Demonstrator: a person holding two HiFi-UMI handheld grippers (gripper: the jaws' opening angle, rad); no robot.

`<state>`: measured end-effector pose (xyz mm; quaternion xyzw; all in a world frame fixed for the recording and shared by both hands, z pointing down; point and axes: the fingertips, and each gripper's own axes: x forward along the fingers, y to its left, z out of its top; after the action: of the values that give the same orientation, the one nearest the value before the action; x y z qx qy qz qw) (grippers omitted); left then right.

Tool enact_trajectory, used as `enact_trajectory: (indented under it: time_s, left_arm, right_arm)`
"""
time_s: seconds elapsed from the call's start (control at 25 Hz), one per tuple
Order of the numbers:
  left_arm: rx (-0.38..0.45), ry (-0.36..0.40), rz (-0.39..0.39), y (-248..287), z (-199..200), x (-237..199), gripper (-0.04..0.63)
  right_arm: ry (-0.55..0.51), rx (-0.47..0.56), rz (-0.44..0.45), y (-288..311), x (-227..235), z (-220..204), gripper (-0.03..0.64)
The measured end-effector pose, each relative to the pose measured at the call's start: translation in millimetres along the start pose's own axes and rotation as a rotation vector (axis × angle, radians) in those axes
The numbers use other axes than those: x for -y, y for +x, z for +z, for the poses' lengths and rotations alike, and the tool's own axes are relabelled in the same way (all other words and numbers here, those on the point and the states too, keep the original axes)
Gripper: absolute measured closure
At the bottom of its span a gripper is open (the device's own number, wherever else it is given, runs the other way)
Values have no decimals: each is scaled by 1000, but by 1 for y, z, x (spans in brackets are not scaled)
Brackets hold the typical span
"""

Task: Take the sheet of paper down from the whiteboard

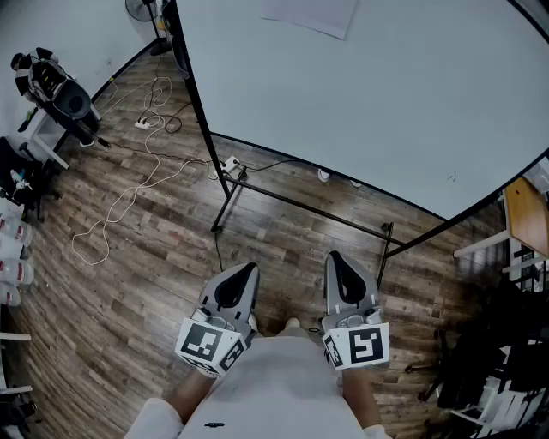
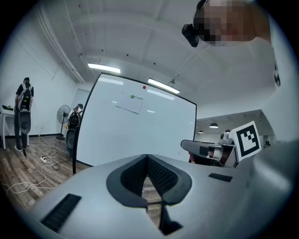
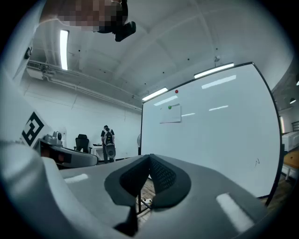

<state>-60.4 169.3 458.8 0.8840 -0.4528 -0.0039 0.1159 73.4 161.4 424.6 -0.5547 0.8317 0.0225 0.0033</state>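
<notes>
A white sheet of paper (image 1: 310, 15) hangs high on the big whiteboard (image 1: 386, 111), far ahead of both grippers. In the left gripper view the sheet of paper (image 2: 129, 103) is pinned by a green magnet (image 2: 132, 97), and a red magnet (image 2: 144, 87) sits above it. The right gripper view shows the same paper (image 3: 170, 114) under the green magnet (image 3: 170, 106). My left gripper (image 1: 249, 269) and right gripper (image 1: 334, 259) are side by side close to my body, both pointing level at the board. Each has its jaws together with nothing between them.
The whiteboard stands on a black frame with feet (image 1: 225, 214) on the wood floor. White cables (image 1: 120, 206) and a power strip (image 1: 142, 124) lie at the left. A fan (image 2: 62, 122) stands beside the board. A wooden desk (image 1: 525, 214) and dark chairs are at the right.
</notes>
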Motion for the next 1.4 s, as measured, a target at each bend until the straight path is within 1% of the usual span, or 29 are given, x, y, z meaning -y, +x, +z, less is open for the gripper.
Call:
enact_trajectory:
  time_s: [0.16,0.32,0.48,0.68,0.76,0.88,0.96,1.08,1.2,1.4]
  left_arm:
    - [1,-1,10,9,1,1,589]
    - [1,4,12,18,1,12,589]
    - [1,-4,13,35,-2,27,589]
    - [-14,18,32,56,-6,43,589]
    - [-18,21,47,57,-9,48,589]
    - [-23,7,77,56,-16,52,589]
    - [-29,5,94,56,-18,53,589]
    - [-26,-2,108,57,-19,56,589]
    - [3,-3,112,66,-11,54,589]
    - [35,2,90,86,5,47,589]
  right_arm:
    - [1,4,12,3,7,-2,606]
    - [12,10,19,-1,18,0,606]
    - [41,3,35,-4,36,-7,606]
    - [71,31,56,-10,62,-11,606]
    - [86,43,80,-15,66,-14,606]
    - [150,60,143,-21,70,-19,606]
    - [171,56,163,-22,72,-23,606]
    - [174,47,181,-23,73,-26,606]
    - [158,62,200,-15,77,-19,606]
    - [130,78,200,4,85,-10,606]
